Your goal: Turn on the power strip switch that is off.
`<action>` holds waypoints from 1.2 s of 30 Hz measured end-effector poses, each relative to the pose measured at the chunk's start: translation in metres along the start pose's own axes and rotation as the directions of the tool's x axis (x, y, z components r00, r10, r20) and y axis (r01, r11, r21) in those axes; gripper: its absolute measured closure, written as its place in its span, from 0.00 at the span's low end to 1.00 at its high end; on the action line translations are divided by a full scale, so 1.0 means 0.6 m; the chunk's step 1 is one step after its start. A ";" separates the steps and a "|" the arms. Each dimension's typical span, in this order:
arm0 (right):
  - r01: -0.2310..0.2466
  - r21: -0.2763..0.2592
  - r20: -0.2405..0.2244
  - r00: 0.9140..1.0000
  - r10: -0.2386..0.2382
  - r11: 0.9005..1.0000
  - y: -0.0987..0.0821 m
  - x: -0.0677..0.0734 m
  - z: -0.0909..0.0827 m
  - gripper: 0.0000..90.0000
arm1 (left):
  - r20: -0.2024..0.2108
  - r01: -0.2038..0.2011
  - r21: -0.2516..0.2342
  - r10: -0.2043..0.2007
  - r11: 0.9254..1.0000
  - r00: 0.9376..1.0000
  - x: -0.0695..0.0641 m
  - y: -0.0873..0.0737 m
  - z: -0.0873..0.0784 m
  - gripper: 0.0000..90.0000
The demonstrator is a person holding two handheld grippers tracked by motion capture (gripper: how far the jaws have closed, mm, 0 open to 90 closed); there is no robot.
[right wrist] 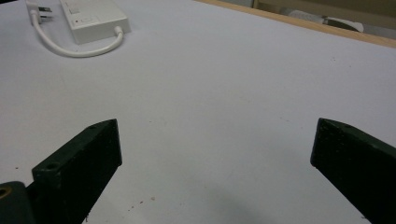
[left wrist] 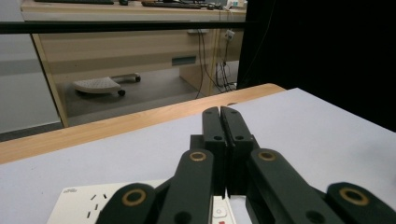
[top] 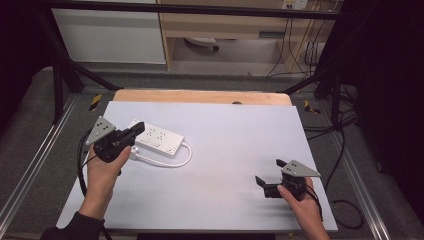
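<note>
- Two grippers work over our desk (top: pixel 225 150); the white power strip (top: pixel 157 139) lies toward its left edge, long axis running from far-left to near-right.
- Its cord (top: pixel 170 162) loops back along the near side toward the left.
- Our left gripper (top: pixel 140 128), jaws pressed together and empty, seems to hover over the strip's left end.
- Our right gripper (top: pixel 268 172) stands wide apart near the near-right corner, holding nothing.

A white power strip (top: pixel 156 139) and its looped cord (top: pixel 170 161) occupy the grey mat's (top: pixel 235 145) left side, just under the left gripper (top: pixel 134 131). From the cord across to the right gripper (top: pixel 268 176), bare mat lies open, as does the far edge.
</note>
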State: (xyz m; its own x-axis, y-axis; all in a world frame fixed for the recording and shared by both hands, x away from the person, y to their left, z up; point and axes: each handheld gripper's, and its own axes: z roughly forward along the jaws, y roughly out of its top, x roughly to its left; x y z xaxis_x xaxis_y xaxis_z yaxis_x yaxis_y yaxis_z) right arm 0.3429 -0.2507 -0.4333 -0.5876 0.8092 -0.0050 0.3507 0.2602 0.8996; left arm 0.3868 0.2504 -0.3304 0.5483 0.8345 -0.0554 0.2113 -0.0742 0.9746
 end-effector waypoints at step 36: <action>-0.005 0.011 -0.003 1.000 0.005 1.000 -0.001 0.002 0.005 0.03 | -0.038 0.037 0.103 -0.033 0.994 0.999 0.049 -0.028 0.050 1.00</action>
State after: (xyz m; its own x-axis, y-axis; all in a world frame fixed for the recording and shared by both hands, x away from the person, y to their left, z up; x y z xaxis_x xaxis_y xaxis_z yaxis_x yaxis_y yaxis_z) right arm 0.3441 -0.2483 -0.4349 -0.5878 0.8090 0.0009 0.3614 0.2615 0.8950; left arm 0.4238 0.2595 -0.3549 0.5101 0.8565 -0.0790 0.3136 -0.0996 0.9443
